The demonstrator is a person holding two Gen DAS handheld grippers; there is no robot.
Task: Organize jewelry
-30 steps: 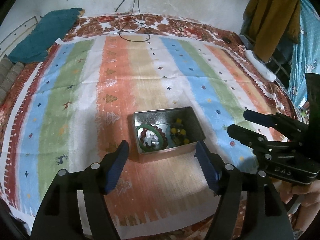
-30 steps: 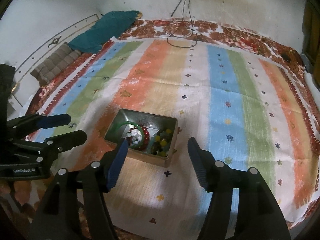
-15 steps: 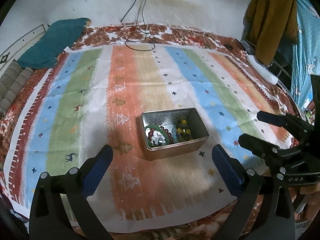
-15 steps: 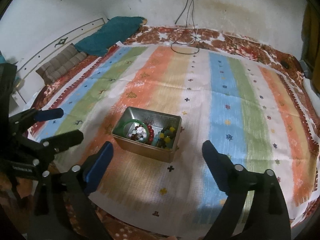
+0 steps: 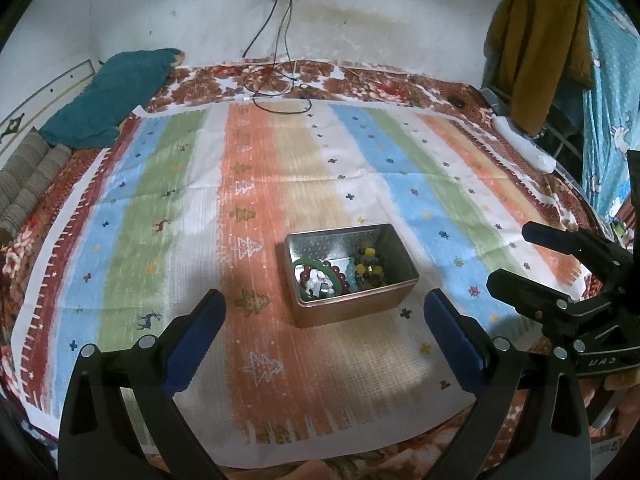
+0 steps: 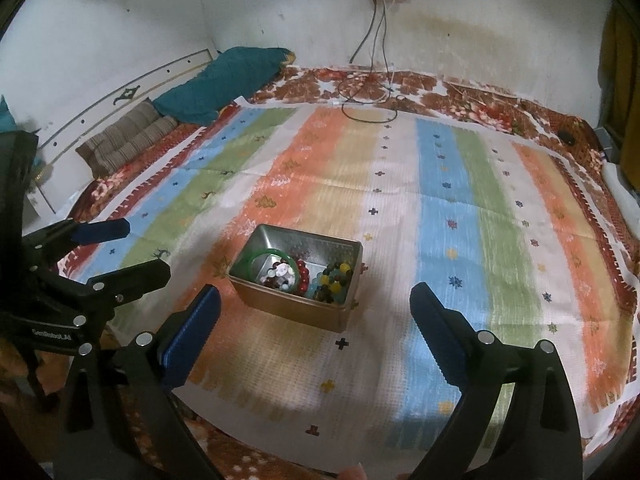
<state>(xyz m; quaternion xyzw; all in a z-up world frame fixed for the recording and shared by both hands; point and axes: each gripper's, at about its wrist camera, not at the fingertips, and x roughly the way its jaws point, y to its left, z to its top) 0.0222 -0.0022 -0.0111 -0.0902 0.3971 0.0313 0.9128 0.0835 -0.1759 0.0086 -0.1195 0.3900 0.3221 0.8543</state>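
A small metal tin (image 5: 394, 297) (image 6: 256, 286) stands on the striped cloth (image 5: 280, 184) (image 6: 400, 208). It holds a green bangle (image 5: 301, 268) (image 6: 260, 255), a dark red bead bracelet (image 5: 338, 270) (image 6: 303, 270) and yellow and dark beads (image 5: 368, 268) (image 6: 334, 278). My left gripper (image 5: 325, 314) is open and empty, above the cloth in front of the tin. My right gripper (image 6: 316, 310) is open and empty, also in front of the tin. Each gripper shows at the edge of the other's view.
The cloth lies over a patterned bedspread (image 5: 360, 80). A teal pillow (image 5: 112, 96) (image 6: 224, 80) and striped cushions (image 6: 124, 140) lie at the back left. Black cables (image 5: 280, 92) hang from a wall socket onto the bed. Clothes (image 5: 536, 48) hang at the right.
Both grippers have pulled back and up from the tin, so it looks smaller and farther. Both jaws have opened wider. The jewelry has stayed in the tin.
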